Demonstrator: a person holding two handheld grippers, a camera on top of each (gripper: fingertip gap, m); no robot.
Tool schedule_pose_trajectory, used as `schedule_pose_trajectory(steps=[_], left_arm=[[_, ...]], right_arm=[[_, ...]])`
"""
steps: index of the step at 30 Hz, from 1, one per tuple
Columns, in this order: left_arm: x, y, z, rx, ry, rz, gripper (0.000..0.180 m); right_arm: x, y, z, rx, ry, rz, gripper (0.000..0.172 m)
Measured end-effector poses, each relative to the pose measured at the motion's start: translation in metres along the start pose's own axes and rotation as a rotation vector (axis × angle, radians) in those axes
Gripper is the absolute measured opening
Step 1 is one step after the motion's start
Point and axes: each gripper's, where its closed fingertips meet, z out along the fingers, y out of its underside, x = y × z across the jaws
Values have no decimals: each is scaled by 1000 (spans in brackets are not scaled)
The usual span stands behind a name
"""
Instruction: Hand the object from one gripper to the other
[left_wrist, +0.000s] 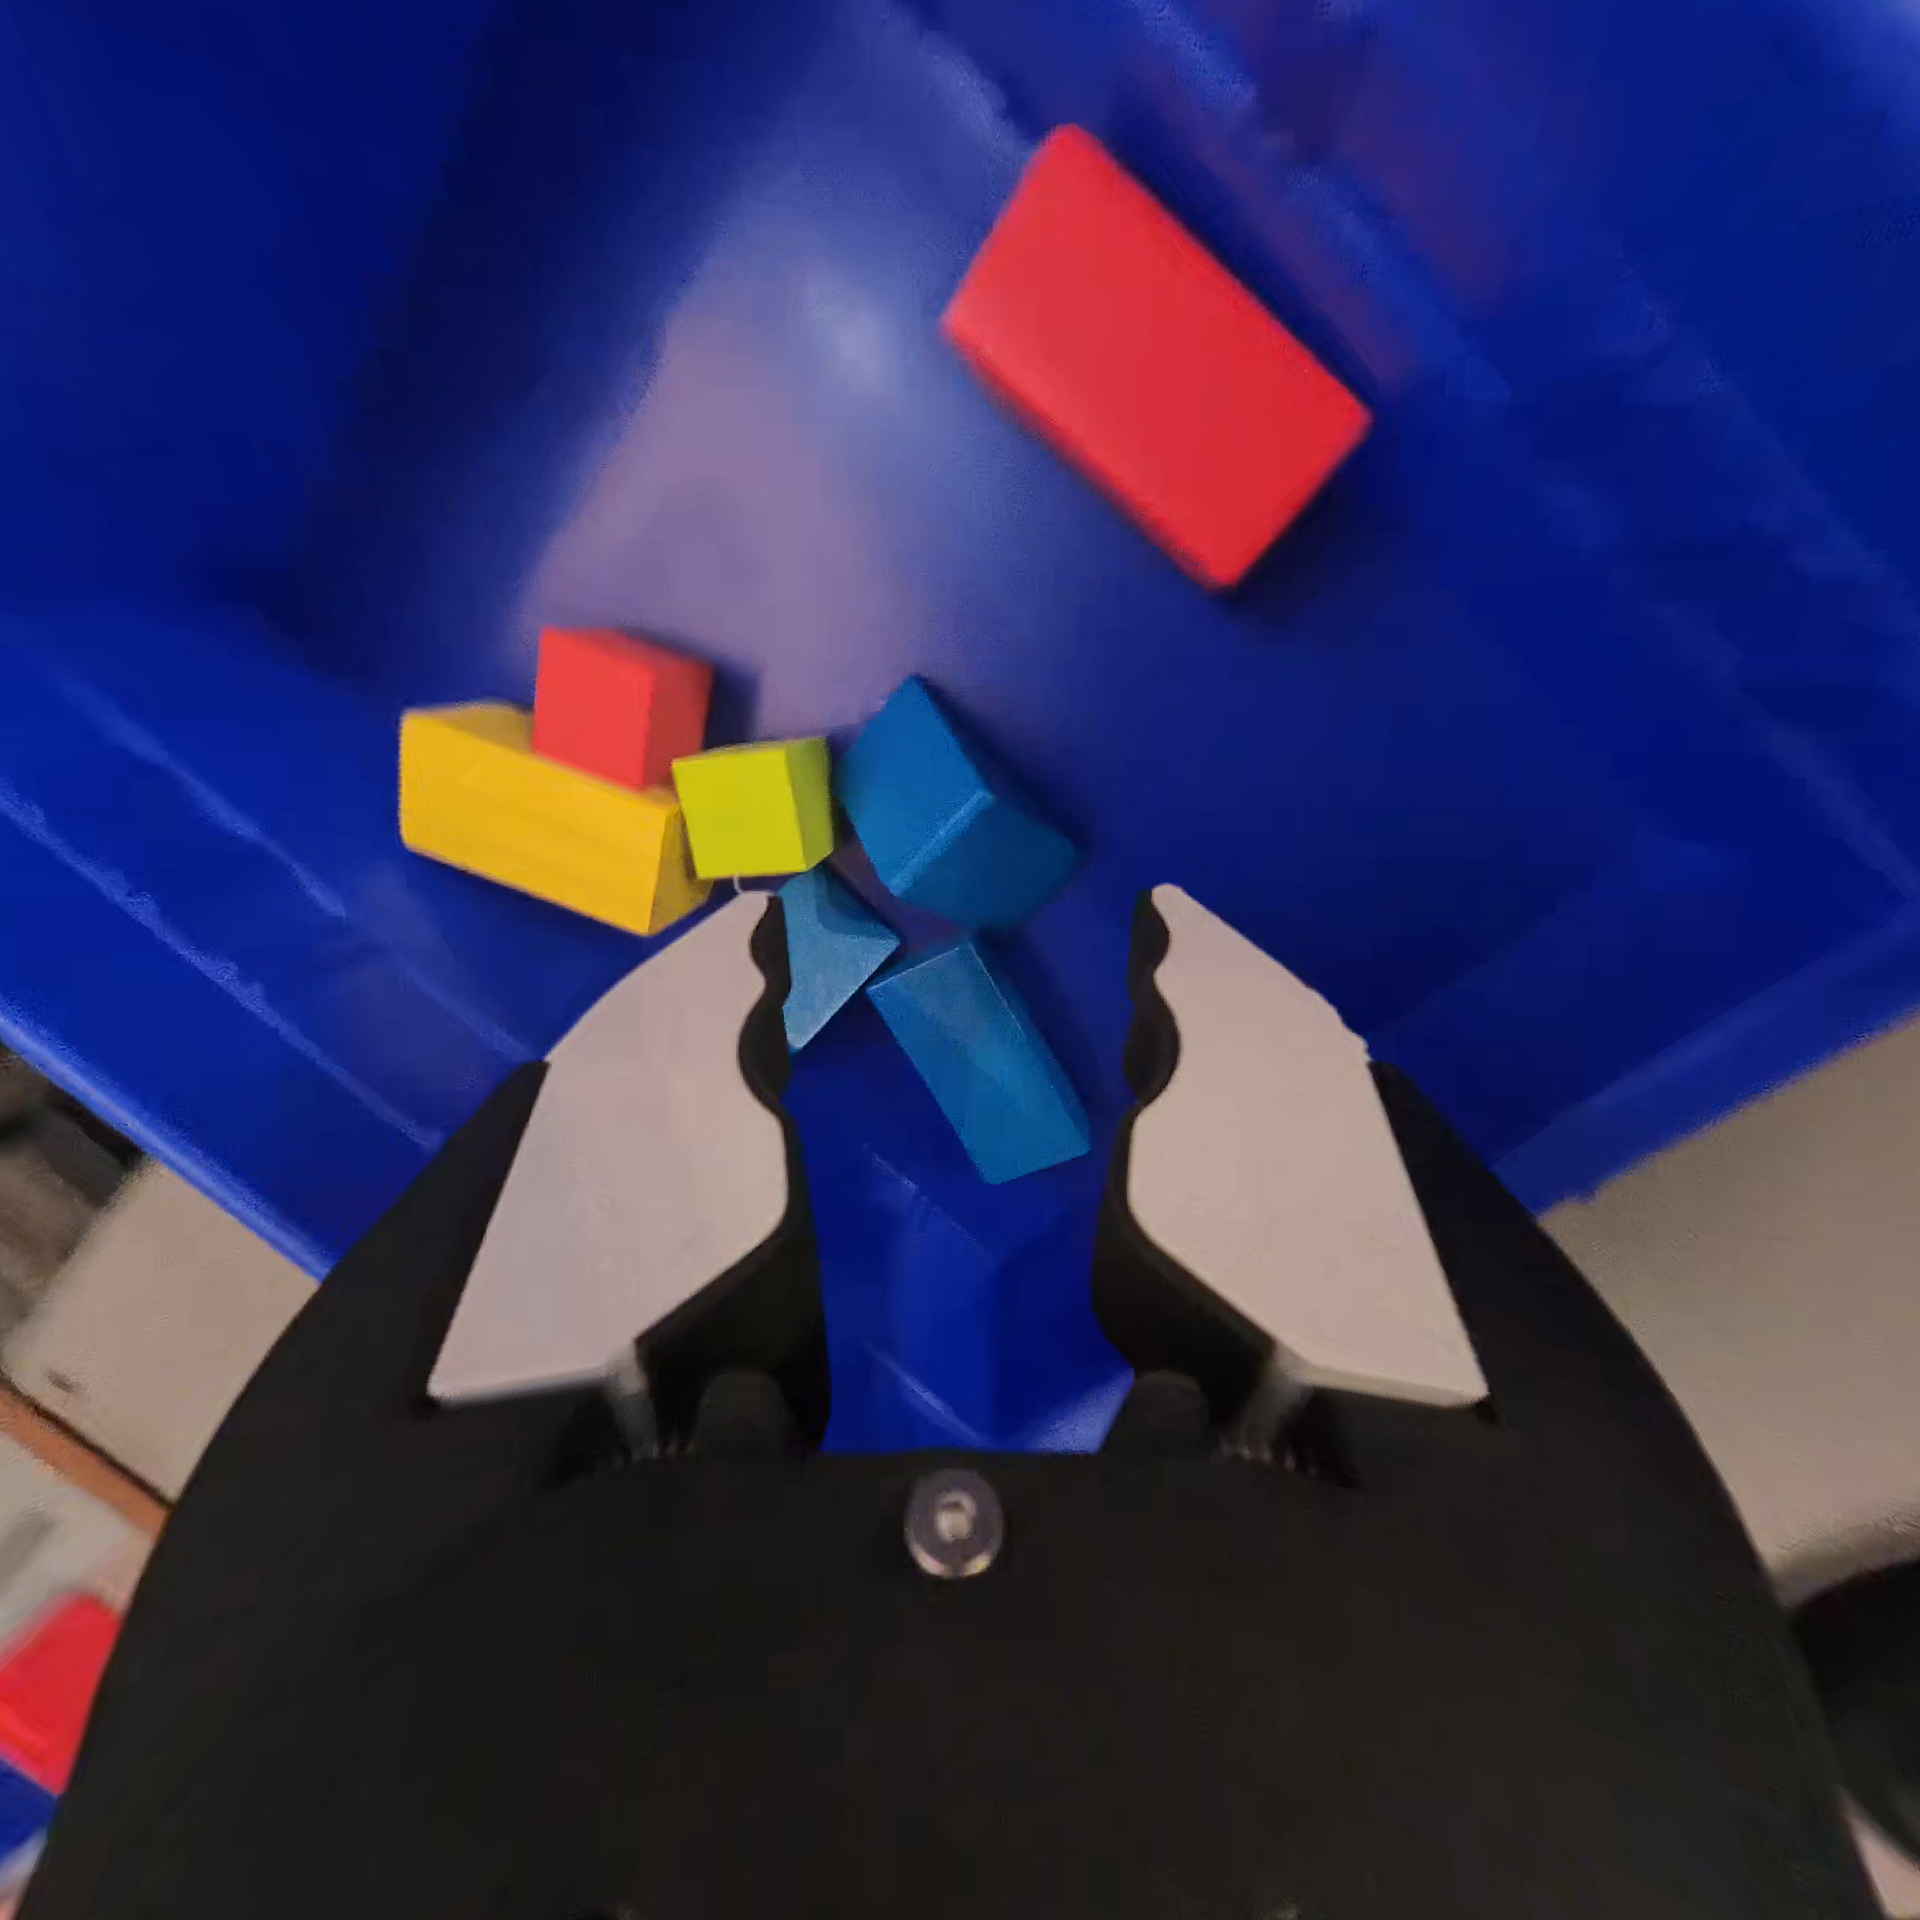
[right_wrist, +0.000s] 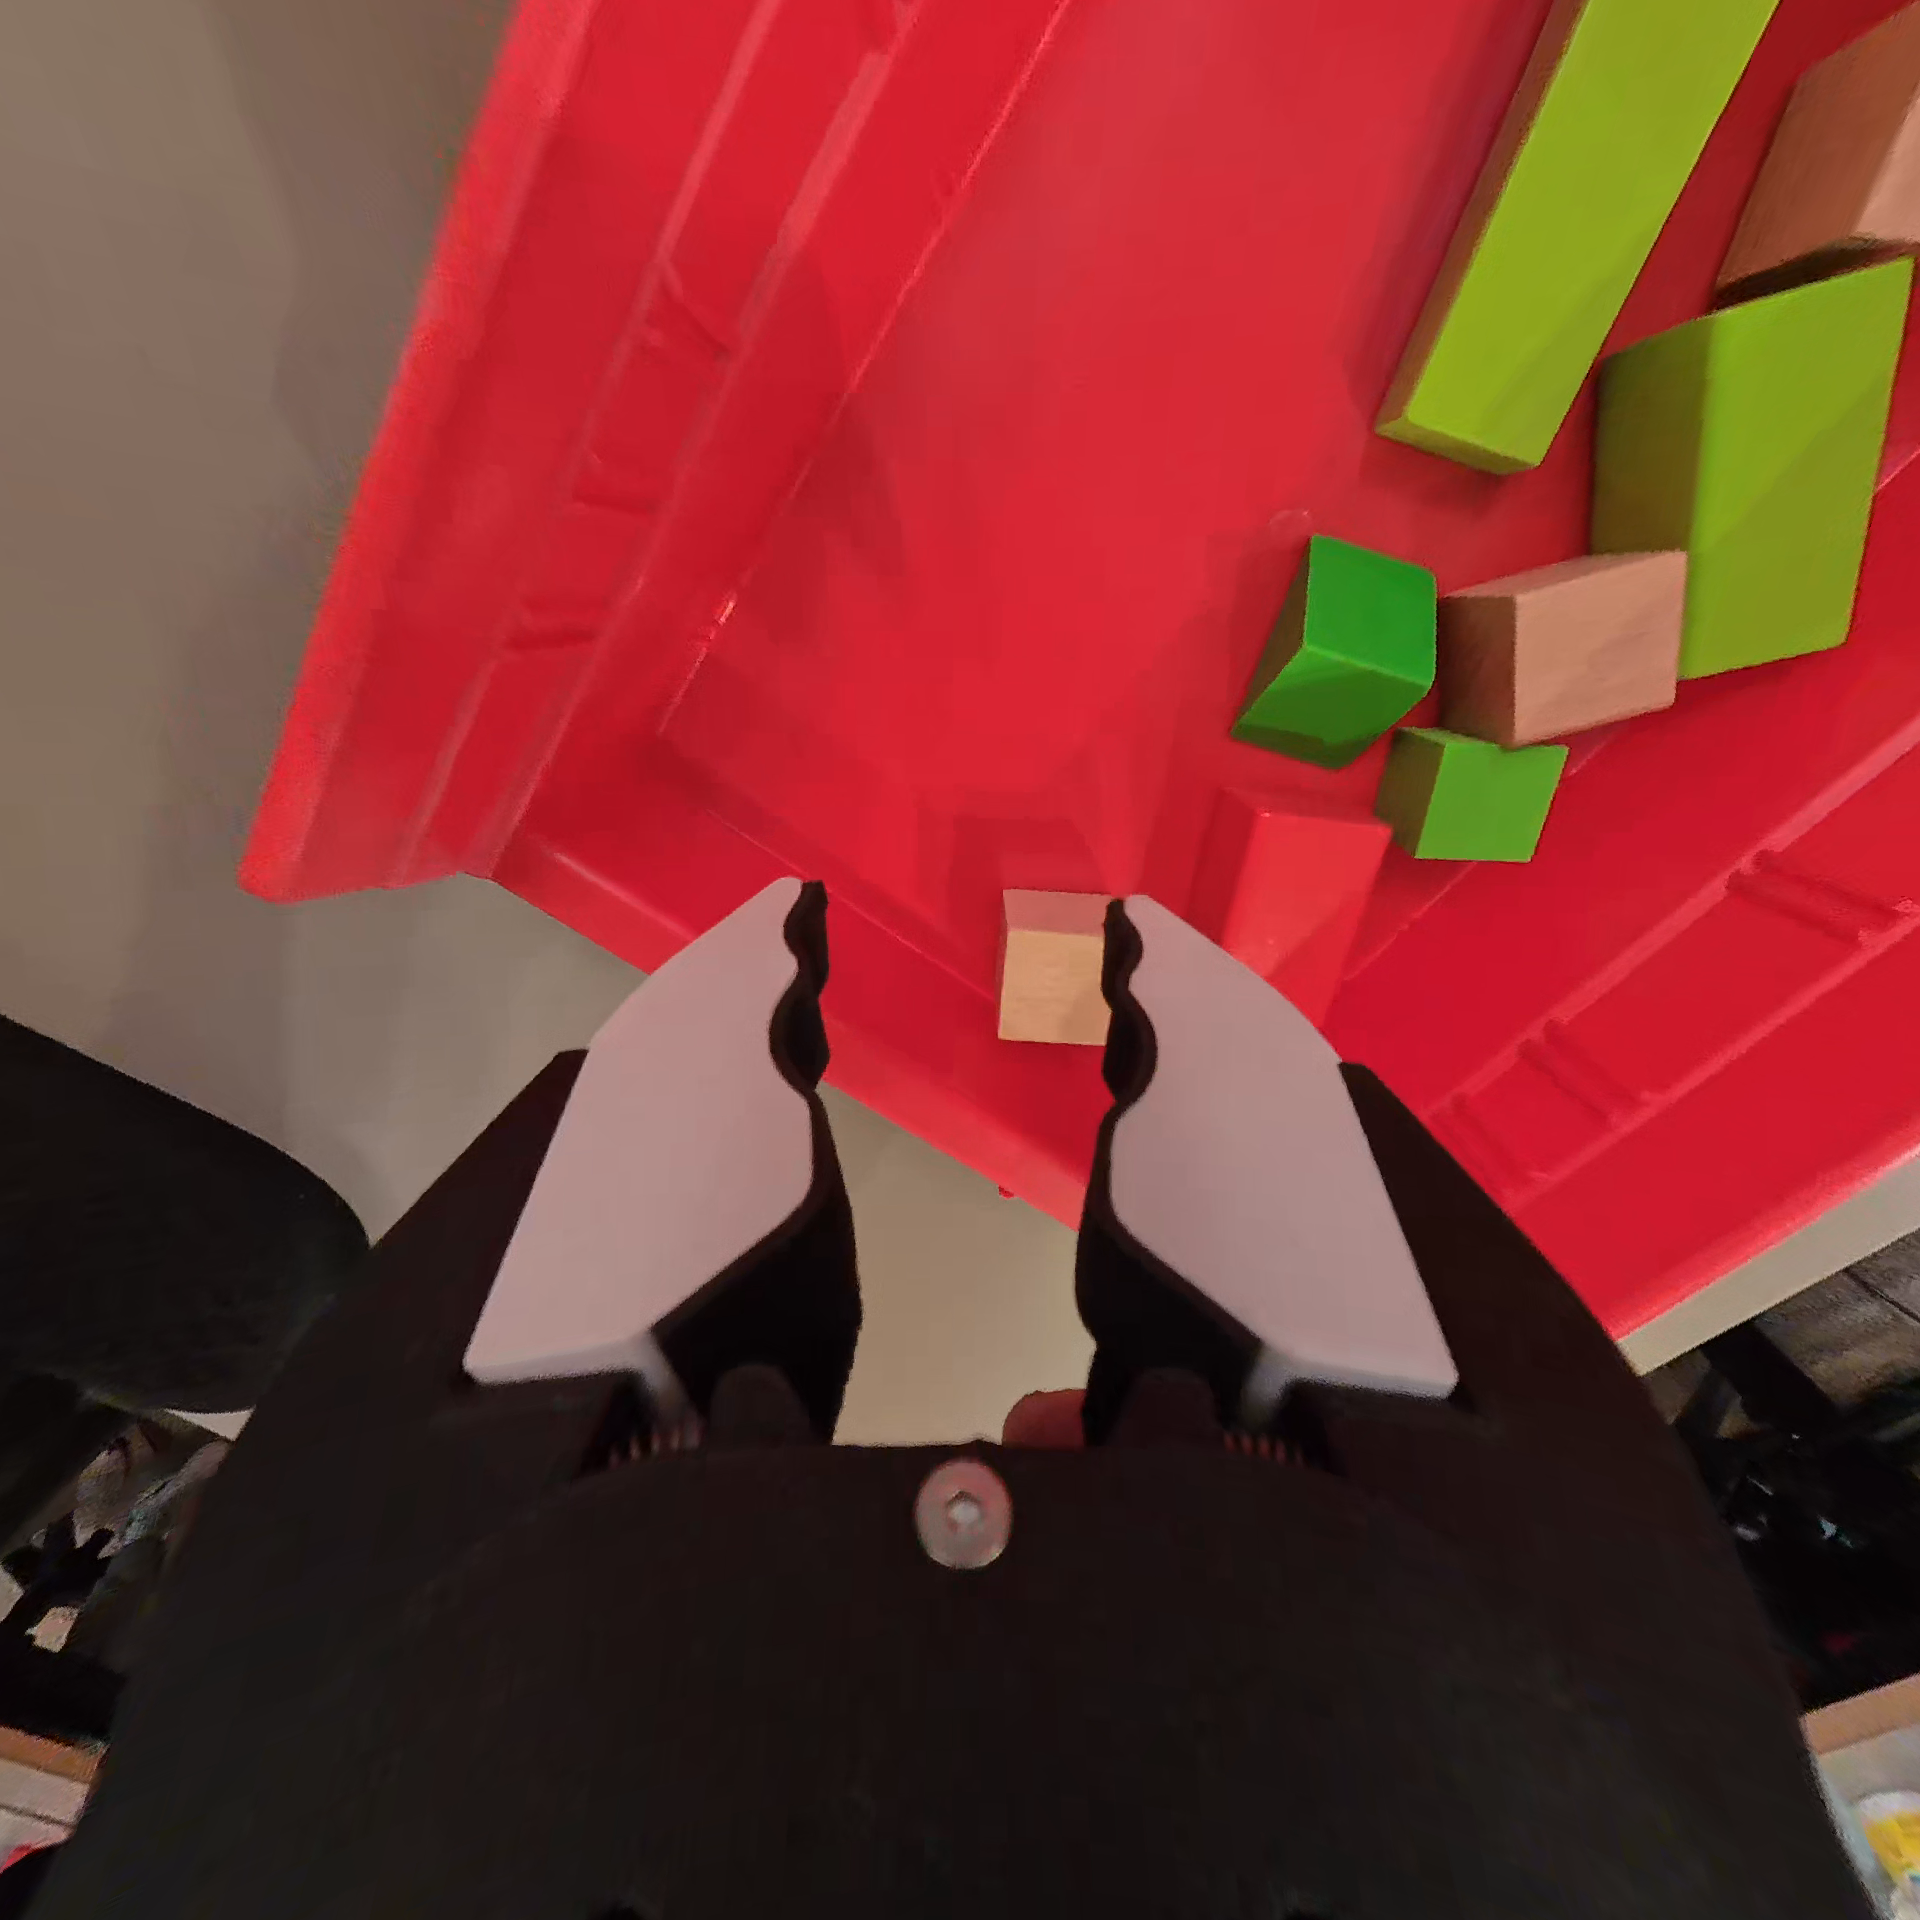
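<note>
While both grippers hang over their bins, neither is clamped on anything. The left gripper (left_wrist: 951, 904) gapes wide above a blue bin (left_wrist: 312, 416); a small blue wedge (left_wrist: 826, 951) lies against its left finger and a long blue block (left_wrist: 977, 1060) sits between the jaws, with a bigger blue block (left_wrist: 940, 805), a lime cube (left_wrist: 753, 810), a yellow block (left_wrist: 535, 816) and a red cube (left_wrist: 618, 707) crowding ahead, a flat red block (left_wrist: 1153, 348) farther off. The right gripper (right_wrist: 961, 899) stands open over a red bin (right_wrist: 644, 416); a plain wooden cube (right_wrist: 1049, 982) rests beside its right finger, well apart from the left one. Green blocks (right_wrist: 1340, 649) and a wooden block (right_wrist: 1558, 644) cluster beyond, with a red block (right_wrist: 1288, 894) nearer.
</note>
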Motion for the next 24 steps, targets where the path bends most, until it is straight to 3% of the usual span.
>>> schedule_pose_trajectory(steps=[3, 7, 10, 12, 19, 24], left_arm=[[14, -8, 9, 49, 122, -298, 64], [13, 8, 32, -30, 60, -462, 63], [15, 10, 41, 0, 64, -524, 48], [13, 7, 41, 20, 56, -531, 36], [18, -4, 32, 146, 93, -440, 34], [28, -14, -2, 237, 109, -336, 34]], right_arm=[[-4, -7, -4, 27, 12, -6, 49], [-8, -12, -8, 56, 27, -14, 48], [-11, -15, -10, 78, 34, -21, 47], [-11, -16, -13, 93, 43, -28, 46], [-22, -43, -52, 243, 96, -94, 45], [-80, -95, -93, 457, 32, -302, 45]])
